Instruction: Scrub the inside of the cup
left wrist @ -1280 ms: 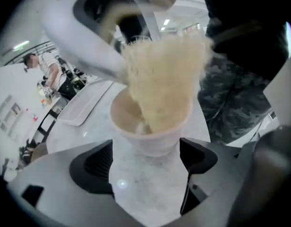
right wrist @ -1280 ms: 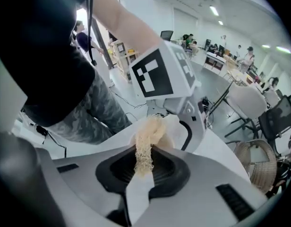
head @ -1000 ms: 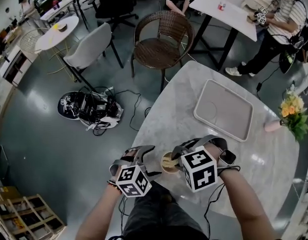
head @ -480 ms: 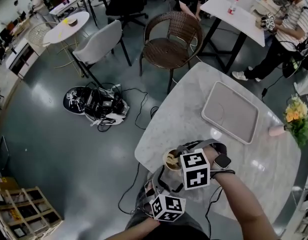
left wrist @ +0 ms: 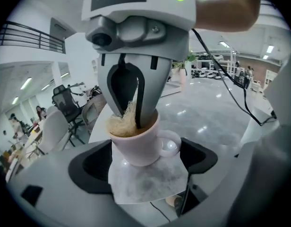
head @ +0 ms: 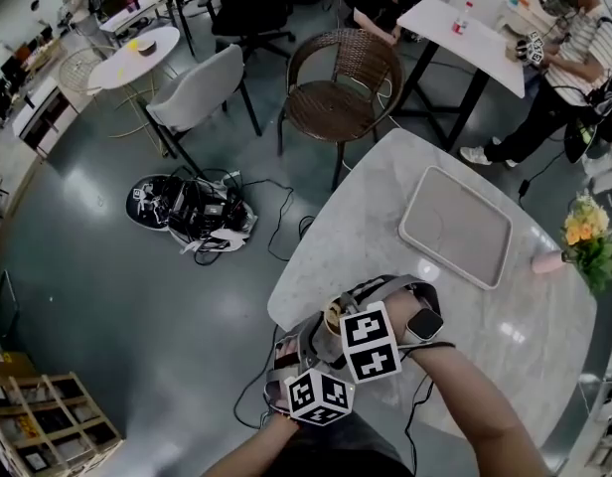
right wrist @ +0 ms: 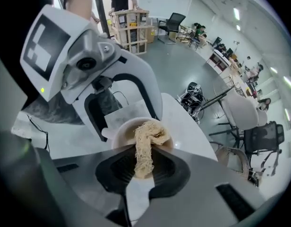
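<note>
A pale pink cup [head: 333, 319] with a handle stands at the near edge of the marble table [head: 376, 207]. My left gripper [head: 321, 343] reaches up from below the table edge; in the left gripper view its dark pads [left wrist: 91, 167] sit against the cup [left wrist: 136, 148] on one side and its handle on the other. My right gripper [head: 339, 315] comes down from above, shut on a tan fibrous scrubber [right wrist: 145, 148] whose end is pushed into the cup [right wrist: 118, 132]. The scrubber [left wrist: 123, 123] fills the cup's mouth. The cup's bottom is hidden.
A beige tray [head: 455, 225] lies further back on the table, and a vase of flowers [head: 584, 238] stands at the right rim. Beyond the table are a wicker chair [head: 341, 78], a pile of gear and cables [head: 192, 212] on the floor, and a person [head: 574, 38].
My left gripper dropped from the cup's left side to below the table edge, then came back up to the cup. My right gripper stayed over the cup with the scrubber.
</note>
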Tool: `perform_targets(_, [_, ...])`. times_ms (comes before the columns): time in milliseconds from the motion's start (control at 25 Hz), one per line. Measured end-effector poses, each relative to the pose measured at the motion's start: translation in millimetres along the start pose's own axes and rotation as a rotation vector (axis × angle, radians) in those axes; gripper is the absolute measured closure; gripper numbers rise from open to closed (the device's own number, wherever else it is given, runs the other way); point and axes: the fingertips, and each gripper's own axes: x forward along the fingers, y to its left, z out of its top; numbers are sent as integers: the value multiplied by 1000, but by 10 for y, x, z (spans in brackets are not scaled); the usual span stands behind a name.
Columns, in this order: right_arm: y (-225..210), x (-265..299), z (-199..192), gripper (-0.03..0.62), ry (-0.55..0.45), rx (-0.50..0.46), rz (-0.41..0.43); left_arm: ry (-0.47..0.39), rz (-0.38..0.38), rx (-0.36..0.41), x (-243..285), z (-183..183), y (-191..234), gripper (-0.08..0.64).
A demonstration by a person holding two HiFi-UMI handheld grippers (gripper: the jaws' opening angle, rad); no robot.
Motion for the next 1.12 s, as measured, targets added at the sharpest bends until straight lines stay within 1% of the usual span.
perform_targets(80, [2, 41, -6, 529, 30, -49, 21, -19, -65, 75, -1, -7, 21, 106])
perform_targets(200, [32, 102, -13, 529, 64, -129, 62, -22, -152, 191, 13, 0, 51, 107])
perform_targets(280, [56, 121, -1, 531, 67, -166, 91, -16, -200, 246, 18, -1, 71, 107])
perform_targets(400, [84, 100, 28, 531, 31, -172, 142, -7, -250, 303, 12, -8, 99, 107])
perform_targets(560, [132, -8, 37, 531, -43, -127, 197, 9, -285, 364, 23, -14, 102, 107])
perform_targets(720, [158, -175, 59, 531, -109, -74, 201, 13, -333, 379, 25, -37, 110, 107])
perform_targets(880, [148, -326, 44, 531, -150, -22, 166, 11, -369, 375, 36, -47, 112, 107])
perform_targets(1000, [128, -459, 41, 531, -187, 24, 127, 15, -382, 353, 39, -57, 111, 107])
perform_targets(1120, [87, -589, 49, 531, -259, 121, 82, 25, -385, 319, 44, -99, 132, 107])
